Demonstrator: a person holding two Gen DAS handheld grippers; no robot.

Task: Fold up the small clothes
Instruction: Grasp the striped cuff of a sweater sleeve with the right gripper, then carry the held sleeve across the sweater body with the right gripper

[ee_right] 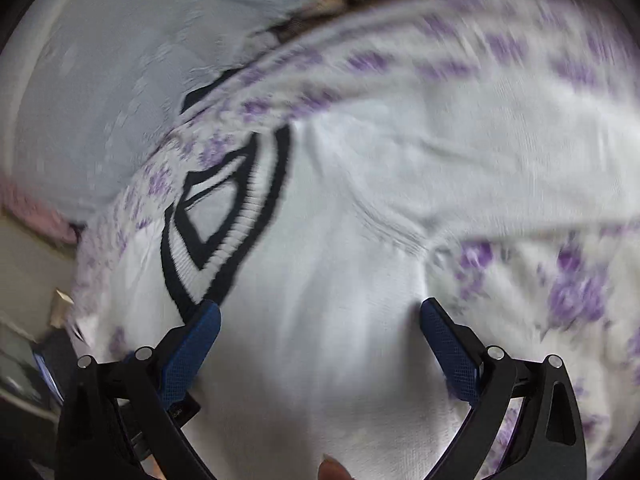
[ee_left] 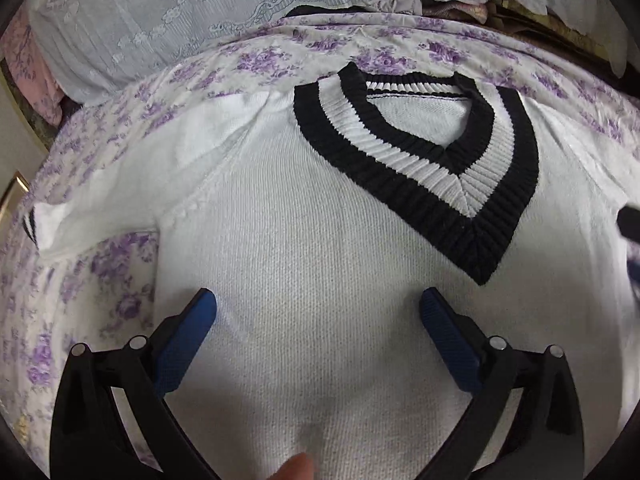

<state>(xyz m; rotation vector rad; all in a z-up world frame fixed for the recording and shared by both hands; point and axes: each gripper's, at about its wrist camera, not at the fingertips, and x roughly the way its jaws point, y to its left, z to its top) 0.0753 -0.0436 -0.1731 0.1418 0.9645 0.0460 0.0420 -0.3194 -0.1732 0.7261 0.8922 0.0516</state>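
Note:
A small white knit sweater with a black-and-white striped V-neck collar lies flat, front up, on a purple-flowered sheet. Its left sleeve spreads out to the side, cuff at the far left. My left gripper is open and empty, its blue fingers low over the sweater's chest below the collar. My right gripper is open and empty over the sweater's body near the right armpit; this view is blurred. The collar shows at its left, the right sleeve stretches to the right.
A pale blue embroidered cloth is heaped behind the sheet, with pink fabric at the far left. The other gripper's dark edge shows at the right of the left wrist view. A fingertip shows at the bottom.

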